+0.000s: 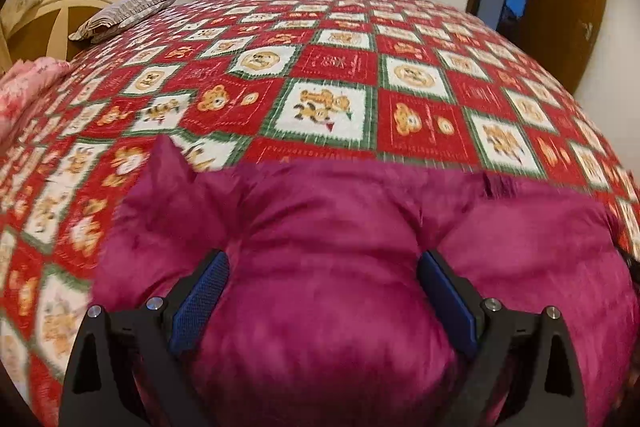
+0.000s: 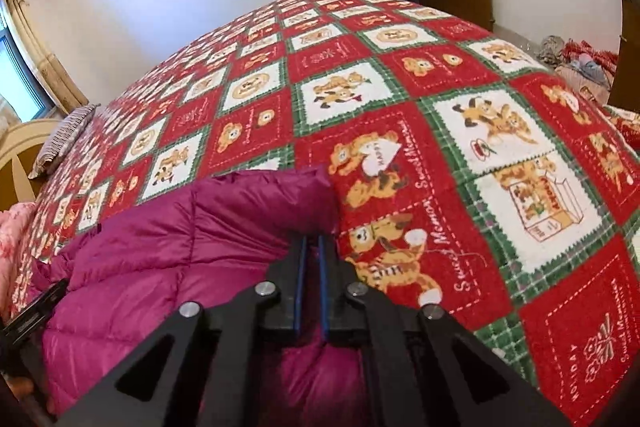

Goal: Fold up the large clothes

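1. You are working at a bed covered by a red, green and white patchwork bedspread printed with teddy bears. A magenta puffer jacket lies on the near part of the bedspread, directly under both claws.

2. Your left claw has its blue pads set wide apart, with a thick mound of the jacket bulging up between them. It is open and grips nothing.

3. Your right claw has its pads drawn nearly together at the jacket's right-hand edge. Fabric seems pinched between them, so I judge it gripping the jacket, though the fingers hide the contact itself.

4. The jacket's long axis appears to run across the bed, from your left claw towards your right. A squared-off quilted end sits just beyond the right claw, pointing towards the far side of the bed. Collar and hem cannot be told apart.

5. Risks, as a judgement: the shiny padded shell may slip from a thin pinch. With only one side held, lifting could drag the jacket askew. The left view is blurred, suggesting motion; closing over that thick bulge may catch too many layers.

6. A striped pillow lies far beyond the jacket, near the headboard.
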`<state>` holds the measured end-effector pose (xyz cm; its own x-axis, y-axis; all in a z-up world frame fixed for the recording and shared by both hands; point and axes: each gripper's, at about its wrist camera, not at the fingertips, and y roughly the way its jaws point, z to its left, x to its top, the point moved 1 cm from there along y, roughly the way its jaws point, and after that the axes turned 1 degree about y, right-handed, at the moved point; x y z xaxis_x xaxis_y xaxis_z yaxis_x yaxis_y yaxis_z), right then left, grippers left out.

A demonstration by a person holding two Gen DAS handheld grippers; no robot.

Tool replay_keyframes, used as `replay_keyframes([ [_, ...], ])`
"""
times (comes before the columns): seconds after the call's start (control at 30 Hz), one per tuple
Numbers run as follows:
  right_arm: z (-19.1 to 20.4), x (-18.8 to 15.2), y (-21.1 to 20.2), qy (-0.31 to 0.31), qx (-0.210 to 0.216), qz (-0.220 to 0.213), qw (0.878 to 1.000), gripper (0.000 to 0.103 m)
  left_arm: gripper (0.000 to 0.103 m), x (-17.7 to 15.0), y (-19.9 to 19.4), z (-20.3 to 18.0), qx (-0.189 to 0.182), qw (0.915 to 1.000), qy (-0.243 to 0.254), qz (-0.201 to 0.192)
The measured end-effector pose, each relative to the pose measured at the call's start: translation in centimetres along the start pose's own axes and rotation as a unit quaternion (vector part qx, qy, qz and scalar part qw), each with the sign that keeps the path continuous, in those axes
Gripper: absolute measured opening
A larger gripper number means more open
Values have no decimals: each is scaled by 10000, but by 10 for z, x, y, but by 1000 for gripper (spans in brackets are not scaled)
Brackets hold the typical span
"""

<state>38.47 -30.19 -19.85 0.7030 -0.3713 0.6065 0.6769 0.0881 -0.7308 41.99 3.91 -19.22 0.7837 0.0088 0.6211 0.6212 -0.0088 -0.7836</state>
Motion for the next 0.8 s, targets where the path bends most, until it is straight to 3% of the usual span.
replay_keyframes([
  [0.17, 3, 1, 1, -180, -289, 89, 9994, 5, 96, -20, -43, 24, 62, 9999, -120, -55],
  [0.23, 13, 2, -8, -387, -519, 122, 9978, 13, 96, -25, -50, 31, 153, 9997, -168, -28],
  [0.33, 40, -4, -45, -626, -236, -222, 9975, 17, 96, -32, -56, 34, 315, 9995, -58, -64],
  [0.5, 104, -37, -79, -1150, 401, -153, 9924, 17, 96, -41, -52, 31, 515, 9986, 76, -47],
  [0.63, 146, -67, -70, -1439, 770, 54, 9866, 17, 96, -45, -53, 28, 627, 9977, 224, -94],
  [0.8, 157, -90, -39, -1549, 663, 293, 9853, 14, 96, -48, -51, 31, 660, 9973, 290, -111],
])
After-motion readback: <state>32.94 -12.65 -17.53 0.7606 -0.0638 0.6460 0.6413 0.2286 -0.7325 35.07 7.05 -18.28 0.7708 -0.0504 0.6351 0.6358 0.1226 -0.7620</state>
